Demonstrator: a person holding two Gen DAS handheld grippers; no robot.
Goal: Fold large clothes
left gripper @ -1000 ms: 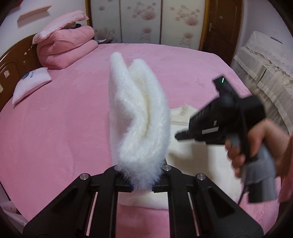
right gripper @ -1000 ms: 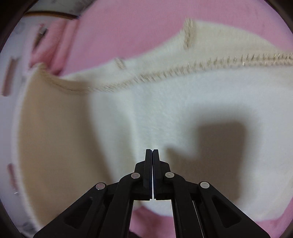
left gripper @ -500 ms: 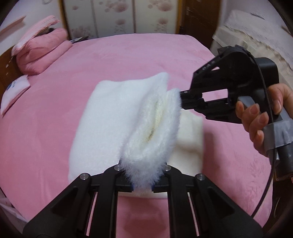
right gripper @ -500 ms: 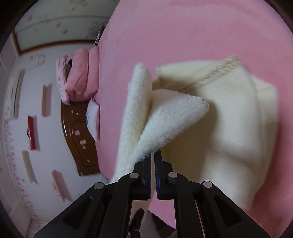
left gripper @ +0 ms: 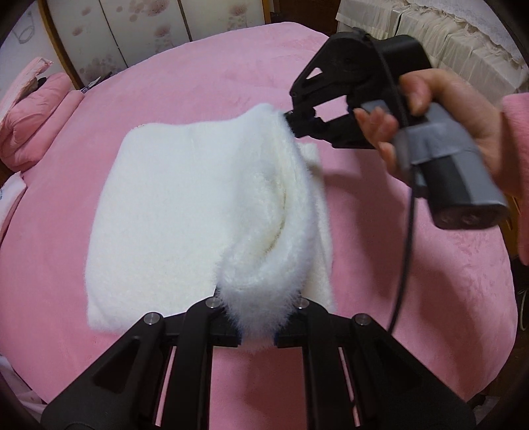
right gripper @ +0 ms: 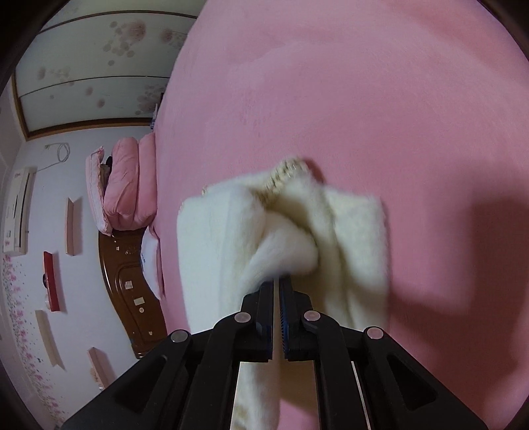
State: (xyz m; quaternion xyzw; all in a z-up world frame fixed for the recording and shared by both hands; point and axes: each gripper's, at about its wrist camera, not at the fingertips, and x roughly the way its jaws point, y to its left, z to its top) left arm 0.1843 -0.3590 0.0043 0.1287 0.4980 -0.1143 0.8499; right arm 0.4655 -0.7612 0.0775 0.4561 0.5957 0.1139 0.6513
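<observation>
A white fluffy garment (left gripper: 172,205) lies partly folded on the pink bed (left gripper: 413,281). My left gripper (left gripper: 258,325) is shut on the garment's near edge, which bulges up between its fingers. My right gripper (left gripper: 289,120) is shut on the far end of the same raised fold, held by a hand at the upper right. In the right wrist view the garment (right gripper: 224,231) hangs from the right gripper (right gripper: 277,281), with a knitted trim (right gripper: 281,173) at its far edge.
Folded pink quilts (left gripper: 29,119) and a white pillow (left gripper: 10,198) sit at the bed's left by a wooden headboard (right gripper: 132,284). A floral wardrobe (left gripper: 148,29) stands behind the bed. A lace-covered sofa (left gripper: 446,39) is at the right.
Both grippers have carried the raised fold down and leftward over the rest of the garment. The right gripper went from shut and empty above the fabric to shut on the fold's far end.
</observation>
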